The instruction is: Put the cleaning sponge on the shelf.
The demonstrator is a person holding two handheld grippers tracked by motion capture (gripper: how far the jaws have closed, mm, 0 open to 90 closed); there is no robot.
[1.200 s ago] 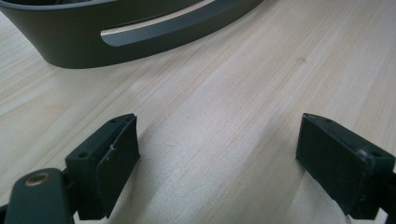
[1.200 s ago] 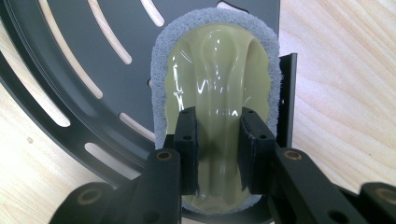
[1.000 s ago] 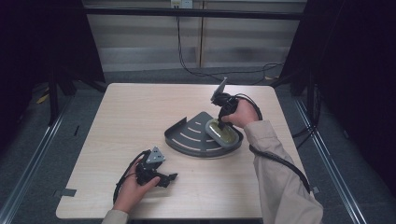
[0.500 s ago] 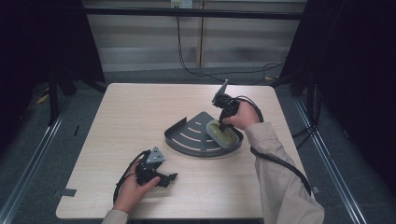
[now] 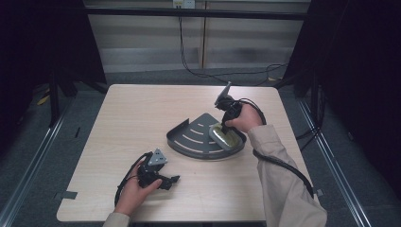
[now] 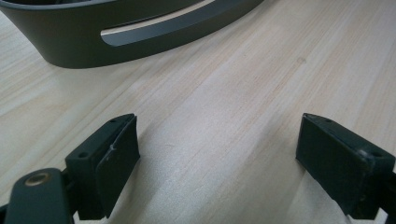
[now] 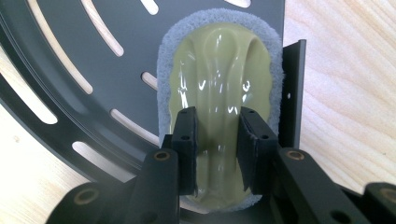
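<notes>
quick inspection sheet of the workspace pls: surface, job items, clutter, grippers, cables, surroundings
Surface: light wood table, bare apart from the items below.
Job's things: dark slotted tray; scrub pad with yellow-green handle lying in it by the straight wall.
Clutter: nothing seen.
Grippers: left gripper low over the table, jaws wide apart and empty; right gripper jaws closed on the pad's handle ridge.
Cables: one trails from each gripper; more hang behind the table.
Surroundings: grey floor, dark frame, pale back wall.

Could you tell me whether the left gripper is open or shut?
Open: in its own view the left gripper's jaws stand wide apart over bare table, holding nothing.
</notes>
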